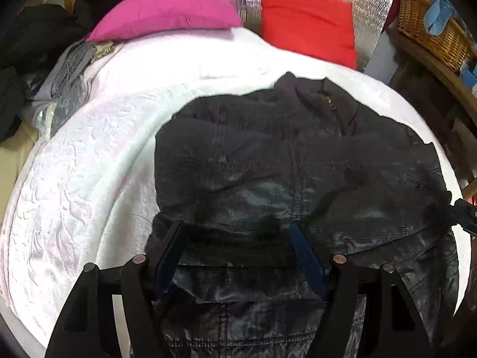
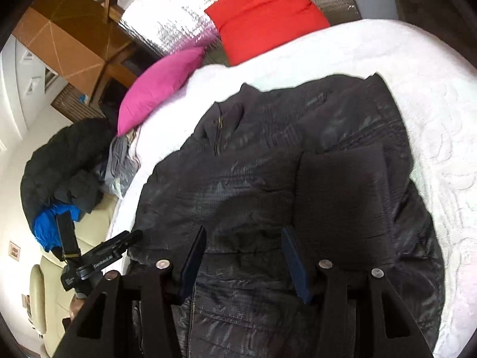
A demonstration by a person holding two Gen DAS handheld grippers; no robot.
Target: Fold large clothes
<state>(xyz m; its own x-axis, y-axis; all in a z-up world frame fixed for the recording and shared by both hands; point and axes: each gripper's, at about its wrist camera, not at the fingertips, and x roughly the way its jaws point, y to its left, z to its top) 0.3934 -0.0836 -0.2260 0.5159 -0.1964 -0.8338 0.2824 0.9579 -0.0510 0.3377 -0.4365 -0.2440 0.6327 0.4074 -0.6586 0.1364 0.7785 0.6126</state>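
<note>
A white bedspread (image 1: 89, 179) covers the bed, broad and bare to the jacket's sides. A dark quilted jacket (image 1: 298, 164) lies flat across it, collar toward the pink pillow (image 1: 167, 15) and red pillow (image 1: 310, 24). Over its near hem hover the left gripper (image 1: 238, 238) and right gripper (image 2: 243, 244), both spread, nothing pinched.
</note>
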